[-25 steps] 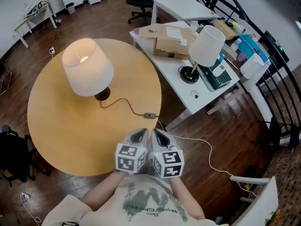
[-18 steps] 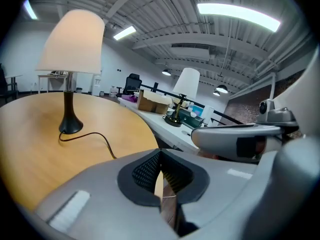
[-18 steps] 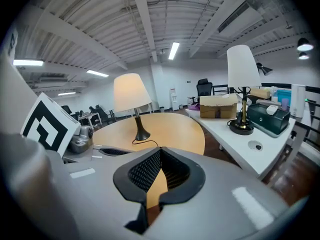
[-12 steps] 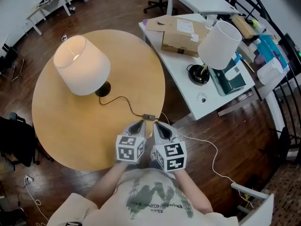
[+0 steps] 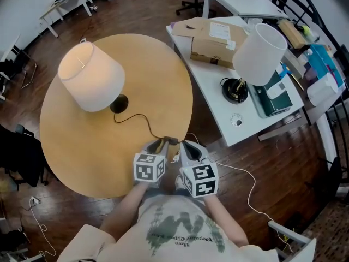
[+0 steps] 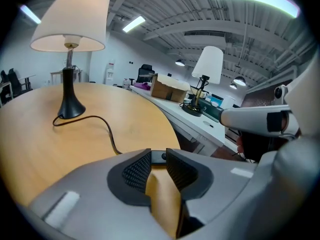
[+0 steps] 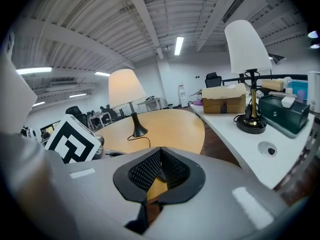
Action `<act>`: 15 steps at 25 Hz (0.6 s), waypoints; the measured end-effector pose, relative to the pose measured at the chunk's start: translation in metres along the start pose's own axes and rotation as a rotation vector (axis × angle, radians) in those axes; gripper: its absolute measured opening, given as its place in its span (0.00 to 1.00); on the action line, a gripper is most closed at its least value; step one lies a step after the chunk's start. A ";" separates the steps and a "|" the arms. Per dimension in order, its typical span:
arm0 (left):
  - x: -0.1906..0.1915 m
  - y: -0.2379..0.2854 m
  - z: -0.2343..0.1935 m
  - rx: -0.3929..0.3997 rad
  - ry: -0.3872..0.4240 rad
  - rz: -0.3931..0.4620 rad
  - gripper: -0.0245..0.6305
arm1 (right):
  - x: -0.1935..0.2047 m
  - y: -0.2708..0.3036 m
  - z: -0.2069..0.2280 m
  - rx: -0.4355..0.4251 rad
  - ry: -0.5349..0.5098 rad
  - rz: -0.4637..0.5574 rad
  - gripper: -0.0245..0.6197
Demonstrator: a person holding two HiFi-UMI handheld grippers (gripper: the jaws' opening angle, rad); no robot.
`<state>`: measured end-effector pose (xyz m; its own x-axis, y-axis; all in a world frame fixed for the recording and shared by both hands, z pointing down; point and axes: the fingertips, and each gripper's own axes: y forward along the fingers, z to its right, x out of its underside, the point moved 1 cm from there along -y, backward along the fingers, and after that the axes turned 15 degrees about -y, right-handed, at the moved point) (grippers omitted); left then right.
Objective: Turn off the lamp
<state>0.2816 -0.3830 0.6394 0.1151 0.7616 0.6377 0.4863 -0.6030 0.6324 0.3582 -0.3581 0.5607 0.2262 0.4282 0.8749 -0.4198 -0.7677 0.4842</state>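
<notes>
Dark floorboards [image 5: 136, 10] run under a round wooden table [image 5: 71, 141], and both grippers sit at its near right edge. The left gripper [image 5: 158, 144] points down at the tabletop with its jaws opening, a clear gap between the ribbed pads [image 6: 135, 169]. The cord's small dark inline switch [image 5: 171, 140] lies at the far end of that gap, between the jaw tips, and the pads are not pressing on it. The right gripper [image 5: 188, 146] is just beside the left one, on its right, with its jaws brought together at the tips and nothing between them (its own view shows only tabletop below the pads). From the switch a thin dark cord [image 5: 136, 117] curls left and away across the table to the black base of the lamp [image 5: 87, 78]. The lamp stands on the far left part of the table, well apart from the grippers, its white shade glowing. Right of the table stands a white desk [image 5: 218, 111] with a second lamp [image 5: 260, 47] and a cardboard box [image 5: 215, 37] on it
</notes>
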 end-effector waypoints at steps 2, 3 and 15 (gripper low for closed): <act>-0.001 0.005 0.000 -0.001 -0.005 -0.006 0.16 | 0.002 0.002 0.002 -0.008 0.000 -0.003 0.04; -0.001 0.007 0.000 -0.002 -0.005 -0.008 0.16 | 0.002 0.003 0.002 -0.013 -0.001 -0.003 0.04; 0.002 0.030 -0.005 -0.037 -0.014 -0.055 0.21 | 0.008 0.008 0.005 -0.038 -0.009 -0.015 0.04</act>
<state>0.2917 -0.4012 0.6618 0.1011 0.7970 0.5954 0.4601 -0.5681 0.6823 0.3613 -0.3633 0.5713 0.2405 0.4347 0.8679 -0.4493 -0.7427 0.4965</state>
